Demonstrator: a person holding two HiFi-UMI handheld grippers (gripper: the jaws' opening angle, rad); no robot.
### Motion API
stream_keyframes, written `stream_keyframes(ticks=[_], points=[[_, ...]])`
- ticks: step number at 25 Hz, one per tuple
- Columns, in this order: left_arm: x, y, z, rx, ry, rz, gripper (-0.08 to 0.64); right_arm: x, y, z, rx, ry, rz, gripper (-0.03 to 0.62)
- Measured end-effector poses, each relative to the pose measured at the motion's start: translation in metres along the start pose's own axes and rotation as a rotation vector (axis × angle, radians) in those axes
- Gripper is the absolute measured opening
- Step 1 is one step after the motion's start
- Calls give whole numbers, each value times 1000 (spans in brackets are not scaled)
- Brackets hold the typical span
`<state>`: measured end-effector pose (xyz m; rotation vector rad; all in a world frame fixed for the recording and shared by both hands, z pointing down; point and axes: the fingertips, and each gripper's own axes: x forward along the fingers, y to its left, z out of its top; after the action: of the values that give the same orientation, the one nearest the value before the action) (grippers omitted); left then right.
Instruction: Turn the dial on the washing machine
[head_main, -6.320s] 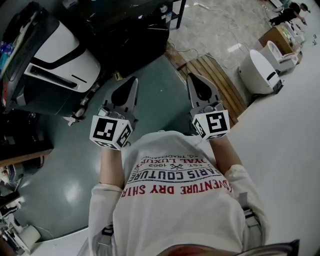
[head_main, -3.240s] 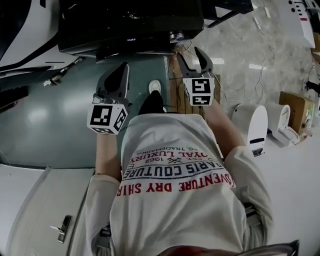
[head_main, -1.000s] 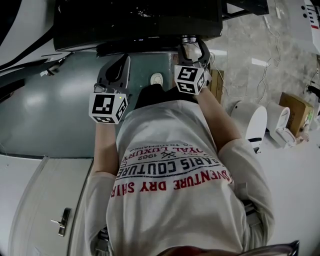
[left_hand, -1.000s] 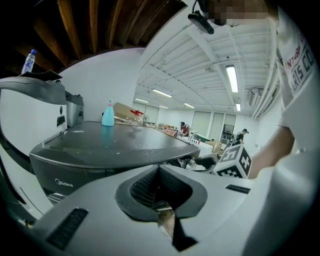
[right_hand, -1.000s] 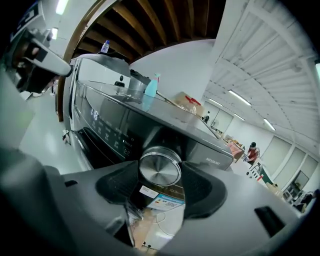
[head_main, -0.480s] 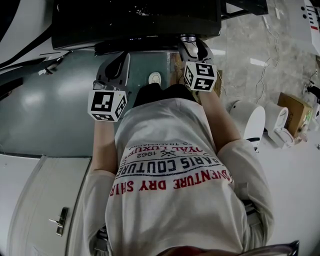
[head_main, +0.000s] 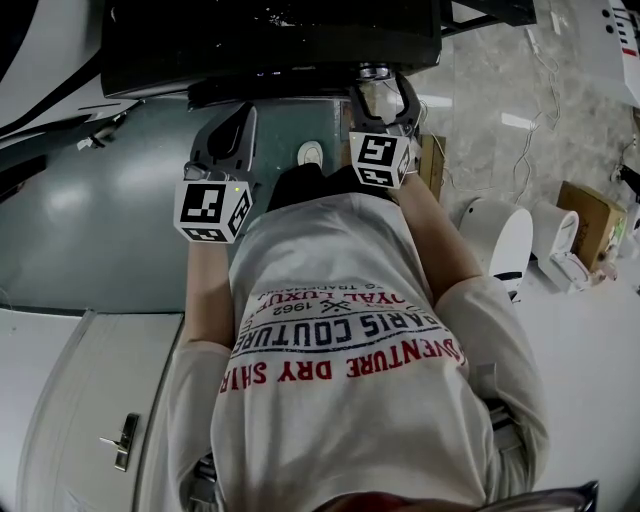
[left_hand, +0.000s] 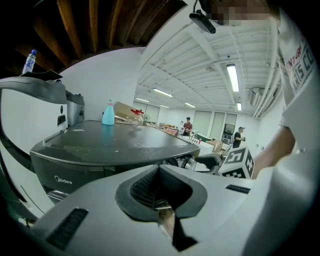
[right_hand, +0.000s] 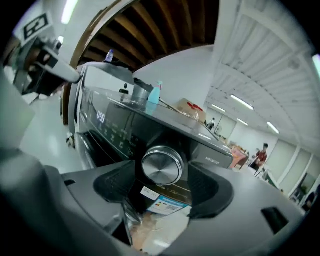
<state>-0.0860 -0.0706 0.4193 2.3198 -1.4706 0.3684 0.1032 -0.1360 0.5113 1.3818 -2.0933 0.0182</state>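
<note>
The dark washing machine (head_main: 270, 40) fills the top of the head view. Its silver dial (right_hand: 161, 165) sits at the right end of the control panel, small in the head view as the dial (head_main: 376, 72). My right gripper (head_main: 380, 92) reaches up to the dial. In the right gripper view the gripper (right_hand: 162, 175) has a pad on each side of the dial, with a gap on both sides. Its jaws have just been opening, with the dial between them. My left gripper (head_main: 232, 125) hangs below the machine's front, jaws together and empty; the left gripper view also shows the gripper (left_hand: 159, 170) so.
A blue bottle (left_hand: 108, 112) stands on the machine's lid. To the right on the floor are a white appliance (head_main: 497, 240) and a cardboard box (head_main: 588, 215). A wooden pallet (head_main: 432, 165) lies under the right arm. A white door panel (head_main: 80, 400) is at lower left.
The person has come up to the machine. The right gripper reached the dial, rolled, and its jaws now stand wider round it. The left gripper has kept still.
</note>
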Motion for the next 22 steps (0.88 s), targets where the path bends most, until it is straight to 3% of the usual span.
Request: stream_keyframes(ticks=[2,5,11,16,22], points=[[0,0,-1,-1,3,3,15,2,-1,-3,-75,15,-45,322],[-1,0,-2,-5,3,0,15,6,-7,-10,-109,46,-94,322],[0,2,-8,-14,20,0,15,9,-3,-8,-101,48,-79,293],[1,4,-9,-16,24,-5,15,8,-3,-9,9,58,-33,284],[5,4,-2,-25,7,-13,15,9,-5,-10,282,78,52,284]])
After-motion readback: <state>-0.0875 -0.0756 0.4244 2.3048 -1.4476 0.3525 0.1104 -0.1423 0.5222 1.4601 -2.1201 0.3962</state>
